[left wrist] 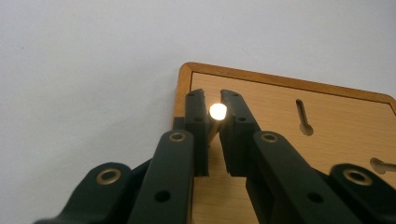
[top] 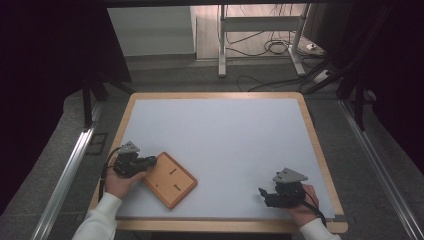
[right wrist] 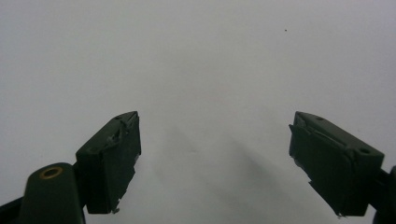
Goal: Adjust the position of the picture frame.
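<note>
The left gripper (left wrist: 213,100), black and two-jawed, has its jaws pinched nearly together at the near-left corner of the flat wooden board (top: 170,179); the right gripper (right wrist: 215,154) rests well apart from that board, jaws spread wide

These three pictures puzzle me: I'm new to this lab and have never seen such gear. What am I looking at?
A person sits at a white table holding a hand-held two-jaw gripper in each hand. The high view looks down from above; the other two come from cameras riding on the grippers. A wooden board with keyhole slots lies near the left gripper, whose jaws are shut on a small pale peg over the board's corner. The right gripper rests open above bare tabletop, holding nothing.
</note>
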`<state>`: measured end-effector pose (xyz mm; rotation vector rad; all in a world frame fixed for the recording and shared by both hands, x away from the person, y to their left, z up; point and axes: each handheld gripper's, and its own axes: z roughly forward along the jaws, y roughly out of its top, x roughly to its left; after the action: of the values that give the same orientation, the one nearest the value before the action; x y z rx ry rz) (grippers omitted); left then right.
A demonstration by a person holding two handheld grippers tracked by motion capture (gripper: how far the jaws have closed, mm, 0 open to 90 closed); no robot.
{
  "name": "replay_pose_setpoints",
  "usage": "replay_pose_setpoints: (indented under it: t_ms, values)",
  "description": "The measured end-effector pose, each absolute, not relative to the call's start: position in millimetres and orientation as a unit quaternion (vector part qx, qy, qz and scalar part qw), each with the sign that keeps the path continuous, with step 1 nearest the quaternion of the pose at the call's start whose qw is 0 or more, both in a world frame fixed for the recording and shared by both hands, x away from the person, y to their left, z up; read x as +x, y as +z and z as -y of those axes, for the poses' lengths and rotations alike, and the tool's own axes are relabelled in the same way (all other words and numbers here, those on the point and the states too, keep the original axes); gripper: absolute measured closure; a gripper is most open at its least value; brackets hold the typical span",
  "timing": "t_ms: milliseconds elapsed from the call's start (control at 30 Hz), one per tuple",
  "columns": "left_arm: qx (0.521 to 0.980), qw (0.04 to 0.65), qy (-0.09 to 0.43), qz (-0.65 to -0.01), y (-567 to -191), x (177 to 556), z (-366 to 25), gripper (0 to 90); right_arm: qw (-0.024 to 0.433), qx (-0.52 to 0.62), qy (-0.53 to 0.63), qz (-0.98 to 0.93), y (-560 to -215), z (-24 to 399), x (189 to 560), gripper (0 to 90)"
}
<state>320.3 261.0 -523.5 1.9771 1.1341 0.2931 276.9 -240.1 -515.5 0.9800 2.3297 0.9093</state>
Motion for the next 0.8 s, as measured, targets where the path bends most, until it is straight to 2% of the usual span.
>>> replay_pose_setpoints:
  t_ms: [800]
  values:
    - [0.780, 0.419, 0.118, -0.450, -504.5, 328.9, -241.3, 82.9, 0.225, 0.353, 0.329, -0.847, -515.2, 239.9, 276.2, 17.0]
